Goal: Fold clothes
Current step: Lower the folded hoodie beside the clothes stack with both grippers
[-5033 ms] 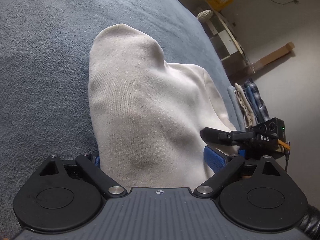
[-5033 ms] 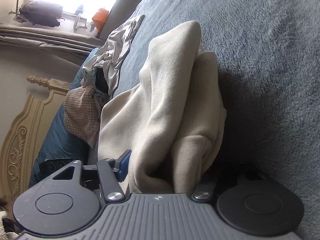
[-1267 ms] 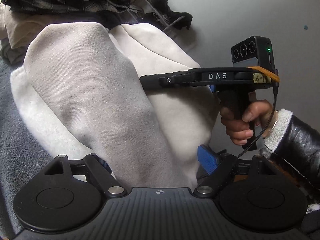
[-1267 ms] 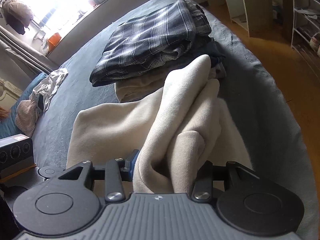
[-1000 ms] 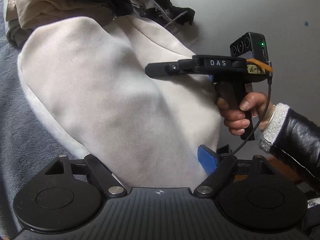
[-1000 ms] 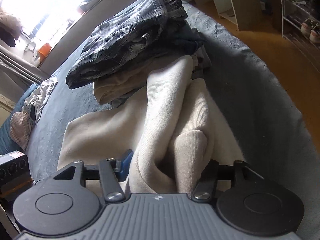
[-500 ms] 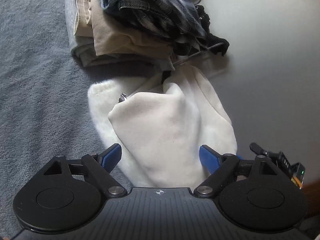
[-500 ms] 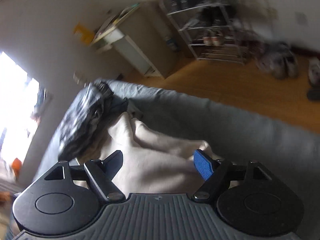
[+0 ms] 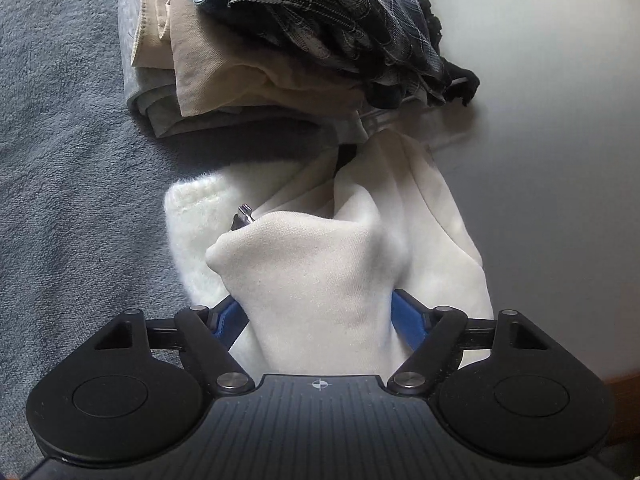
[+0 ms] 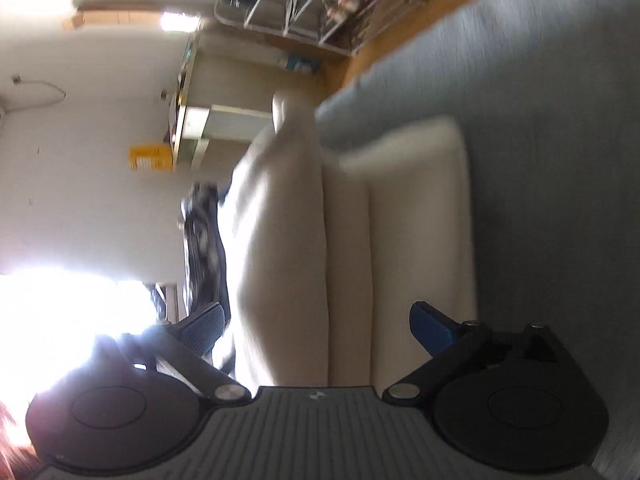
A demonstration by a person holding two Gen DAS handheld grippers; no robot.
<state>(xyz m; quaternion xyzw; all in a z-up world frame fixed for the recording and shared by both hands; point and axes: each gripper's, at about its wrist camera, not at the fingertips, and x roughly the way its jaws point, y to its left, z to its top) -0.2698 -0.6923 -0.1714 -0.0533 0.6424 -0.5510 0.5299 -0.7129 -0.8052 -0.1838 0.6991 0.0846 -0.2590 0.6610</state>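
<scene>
Cream garment (image 9: 320, 280) lies between both spread hand-held grippers (image 9: 320, 316) (image 10: 316, 324), beside folded stack (image 9: 248, 52).

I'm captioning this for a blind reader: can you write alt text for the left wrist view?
The left tongs stand open around a folded cream garment lying on a grey-blue bed cover. Beyond it sits a stack of folded clothes topped by a dark plaid shirt.

Both wrist views close over cream garment (image 9: 320, 280).
</scene>
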